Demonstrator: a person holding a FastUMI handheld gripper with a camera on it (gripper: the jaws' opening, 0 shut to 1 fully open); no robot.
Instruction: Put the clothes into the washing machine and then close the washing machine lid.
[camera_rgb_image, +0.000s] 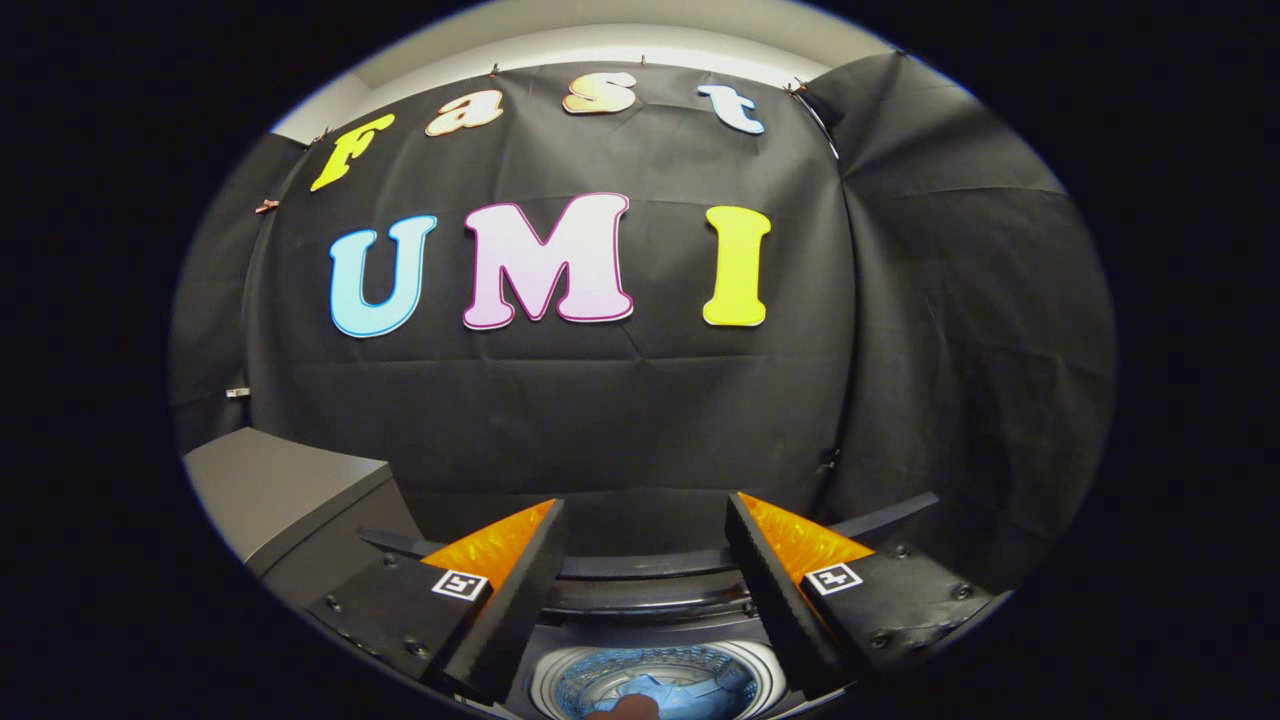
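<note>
- Blue clothes (668, 697) lay inside the washing machine (655, 640), down in its round drum, seen low between the 2 fingers.
- Sat with lid (640, 565) raised at the back of the washing machine, its dark curved edge spanning behind both fingers.
- Hovered above the washing machine opening: gripper (645, 585), jaws spread wide apart, nothing held between them.
- Flanked the drum on either side: 2 fingers (510, 600), with none of the clothes touching them.
- Showed a pale ribbed ring around the drum (560, 675), with the blue fabric bunched toward the middle and right of it.
- Poked up at the near rim of the washing machine: a small brownish rounded shape (622, 708), too cut off to identify.
- Stood just left of the washing machine: a grey box-like cabinet (280, 490), flat-topped, close to the left finger.
- Hung behind the washing machine: black cloth wall (620, 420), creased, running across the whole back and folding round to the right.
- Appeared above the cloth wall, well beyond the washing machine: a pale ceiling strip (600, 35).
</note>
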